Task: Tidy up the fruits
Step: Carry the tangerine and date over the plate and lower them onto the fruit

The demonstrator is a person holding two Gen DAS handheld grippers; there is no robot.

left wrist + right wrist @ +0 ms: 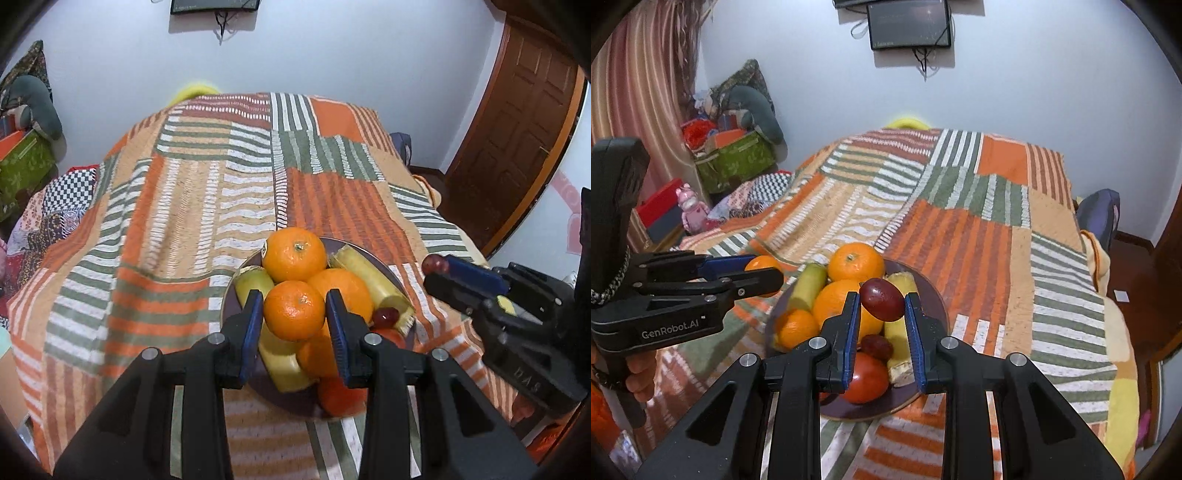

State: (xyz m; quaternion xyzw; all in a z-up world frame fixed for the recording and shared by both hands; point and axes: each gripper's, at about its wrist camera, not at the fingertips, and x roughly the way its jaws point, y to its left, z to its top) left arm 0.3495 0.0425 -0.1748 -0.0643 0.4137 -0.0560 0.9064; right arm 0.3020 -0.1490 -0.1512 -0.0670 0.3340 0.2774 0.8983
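A dark plate (pixel 393 275) on the striped bedspread holds oranges (pixel 294 254), bananas (pixel 369 280), a tomato (pixel 866 376) and a dark red plum (pixel 876 346). My left gripper (pixel 294 310) is shut on a small orange (pixel 293 310) and holds it just above the plate; it also shows at the left of the right wrist view (pixel 764 275). My right gripper (pixel 881 299) is shut on a dark red plum (pixel 882 298) above the plate's right side; it shows at the right of the left wrist view (pixel 436 266).
The plate (pixel 932 291) sits near the front of a bed covered by an orange, green and white striped blanket (pixel 192 206). Boxes and clutter (pixel 735 155) stand at the left by the curtain. A wooden door (pixel 517 129) is at the right.
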